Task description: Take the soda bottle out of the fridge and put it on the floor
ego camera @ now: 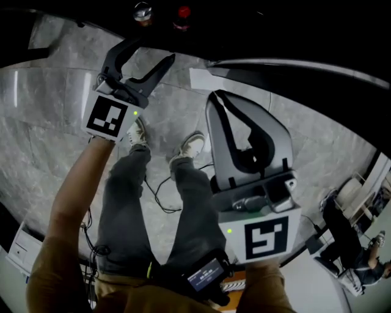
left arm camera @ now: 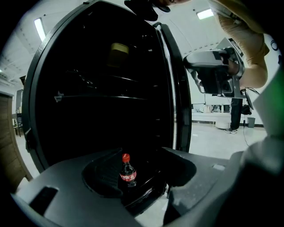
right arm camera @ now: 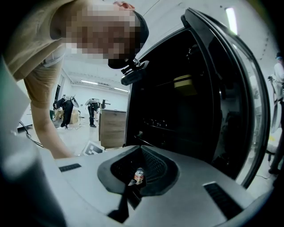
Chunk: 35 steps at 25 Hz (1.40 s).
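Observation:
The soda bottle, dark with a red cap and red label, stands upright low in the open fridge's dark inside. From the head view only its red cap shows at the top edge. My left gripper hangs over the grey floor short of the fridge. It points at the bottle, and its jaws are open with nothing between them. In its own view the bottle shows well beyond the left gripper. My right gripper is held nearer my body with its fingertips together, holding nothing.
A silver-topped can stands beside the bottle, its top left of the red cap. A yellow box sits on an upper shelf. The fridge door stands open at the right. Cables lie on the floor by my shoes. People stand far off.

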Each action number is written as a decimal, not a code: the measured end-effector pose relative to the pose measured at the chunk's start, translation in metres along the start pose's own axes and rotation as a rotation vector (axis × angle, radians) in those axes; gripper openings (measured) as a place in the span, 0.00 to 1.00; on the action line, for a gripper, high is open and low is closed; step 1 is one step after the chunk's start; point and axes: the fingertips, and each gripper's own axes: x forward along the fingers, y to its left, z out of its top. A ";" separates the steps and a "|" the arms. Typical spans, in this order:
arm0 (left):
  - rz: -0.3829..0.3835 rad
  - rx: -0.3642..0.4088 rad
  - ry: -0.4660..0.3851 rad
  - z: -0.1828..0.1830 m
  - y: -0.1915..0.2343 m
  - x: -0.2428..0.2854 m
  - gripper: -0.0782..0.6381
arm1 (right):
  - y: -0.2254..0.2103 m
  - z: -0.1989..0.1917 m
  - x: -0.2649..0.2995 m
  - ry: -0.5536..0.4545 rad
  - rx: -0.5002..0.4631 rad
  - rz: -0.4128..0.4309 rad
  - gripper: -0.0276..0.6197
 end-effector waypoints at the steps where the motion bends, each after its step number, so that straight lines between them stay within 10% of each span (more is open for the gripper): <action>1: -0.002 0.005 -0.002 -0.005 0.001 0.006 0.43 | 0.002 -0.006 0.001 0.003 -0.002 0.004 0.05; 35: 0.101 -0.157 0.016 -0.096 0.049 0.137 0.58 | -0.009 -0.099 0.039 -0.032 0.033 0.035 0.05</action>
